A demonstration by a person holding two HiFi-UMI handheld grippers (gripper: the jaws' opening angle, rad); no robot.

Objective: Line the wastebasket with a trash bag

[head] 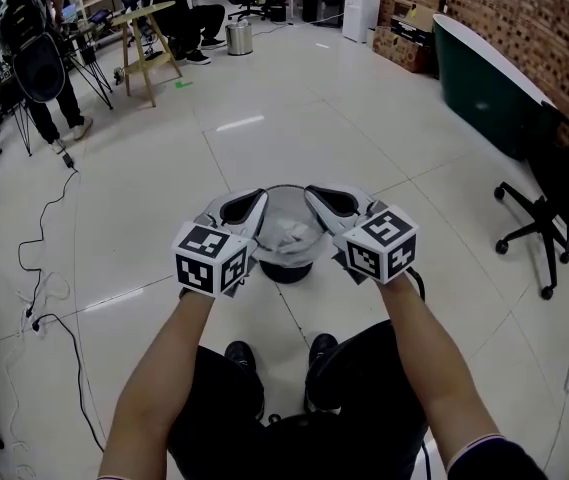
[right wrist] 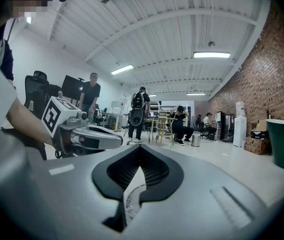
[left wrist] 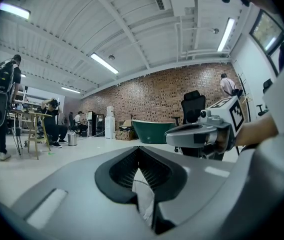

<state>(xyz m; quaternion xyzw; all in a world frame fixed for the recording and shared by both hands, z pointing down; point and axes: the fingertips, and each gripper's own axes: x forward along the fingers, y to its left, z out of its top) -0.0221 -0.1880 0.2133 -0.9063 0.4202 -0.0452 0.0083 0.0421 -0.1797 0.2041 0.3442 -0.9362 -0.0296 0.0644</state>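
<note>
The left gripper (head: 257, 201) and right gripper (head: 314, 196) are each clenching an edge of the trash bag (head: 286, 230) over the wastebasket (head: 286, 272); open floor (head: 294, 118) is surrounding it.

No legible text, label or number anywhere.

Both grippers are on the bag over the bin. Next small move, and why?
Probably lower both together, so the bag drops in. The left hand-held gripper and right hand-held gripper are each shut on the trash bag edge, holding its mouth open directly above the wastebasket.
</note>
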